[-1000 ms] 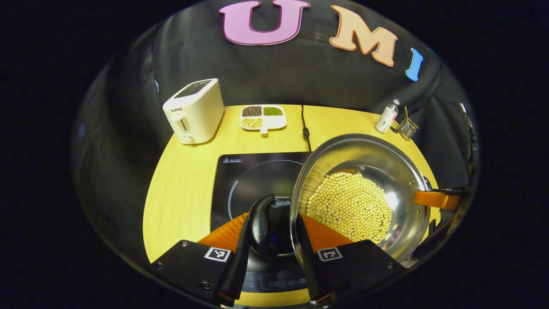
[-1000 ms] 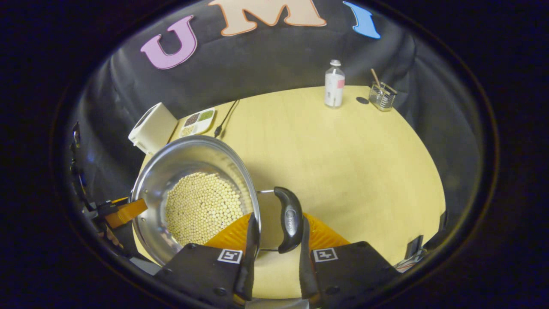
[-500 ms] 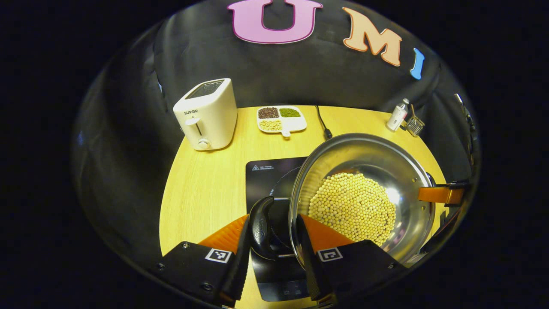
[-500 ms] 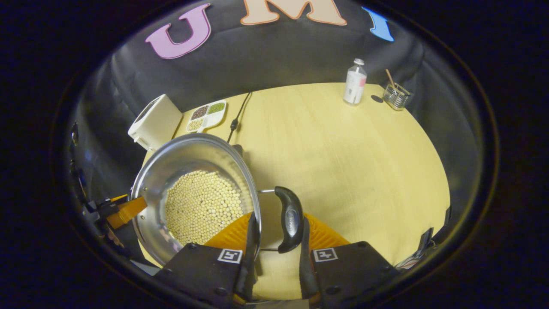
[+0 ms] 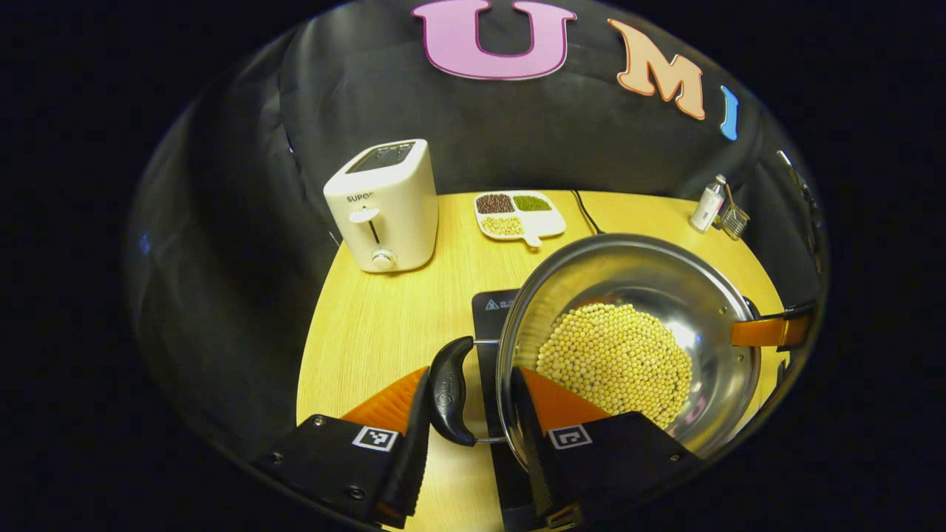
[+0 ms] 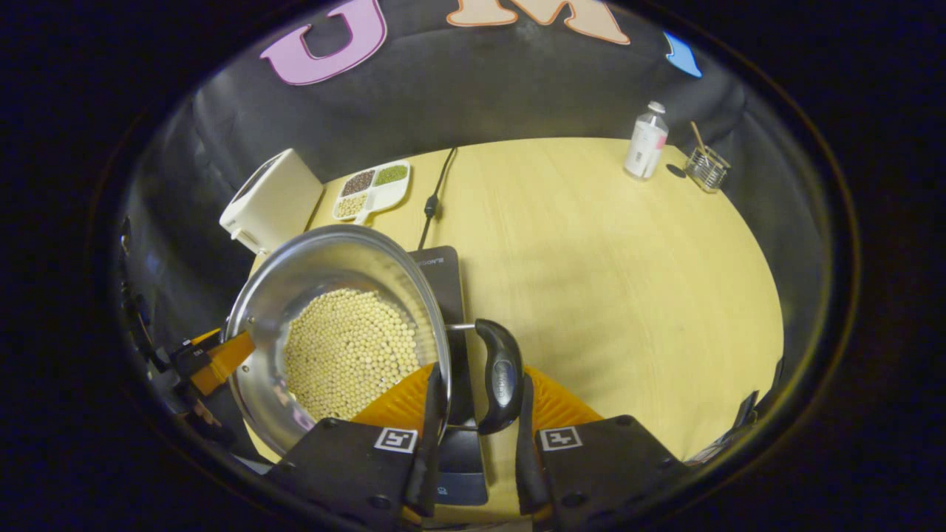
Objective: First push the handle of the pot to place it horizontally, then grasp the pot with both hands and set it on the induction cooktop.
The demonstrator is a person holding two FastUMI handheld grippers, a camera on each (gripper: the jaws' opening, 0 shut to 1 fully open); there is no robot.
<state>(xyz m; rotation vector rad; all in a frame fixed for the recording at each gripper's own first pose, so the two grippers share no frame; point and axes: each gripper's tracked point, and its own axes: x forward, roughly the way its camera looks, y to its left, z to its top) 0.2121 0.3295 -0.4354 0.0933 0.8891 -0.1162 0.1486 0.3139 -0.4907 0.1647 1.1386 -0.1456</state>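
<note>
I have the steel pot (image 5: 628,332) carried between both tools, clear of the counter (image 5: 369,332) as far as I can judge, with a loose bed of soybeans (image 5: 613,362) in its bottom. The left tool (image 5: 464,414) pinches the left side handle (image 5: 449,390), one finger outside the black grip and the other against the pot wall. The right tool (image 6: 473,414) pinches the right side handle (image 6: 499,375) the same way. In the left gripper view the far tool appears as a finger at the opposite rim. The induction cooktop (image 6: 443,295) lies partly under the pot; I judge the pot is not centred over it. Risks from here: the grips are narrow and rounded, so uneven lift between my two hands could let one handle roll in its pinch and tip the pot; the soybeans would then slide to the low side and worsen the tilt or spill. Lowering off-centre could land the base on the cooktop edge and leave it rocking. At the back of the counter the toaster (image 5: 384,207), the divided dish (image 5: 519,214) and the power cord (image 6: 432,199) stand apart from the pot; I judge them a hazard only if I overshoot.
</note>
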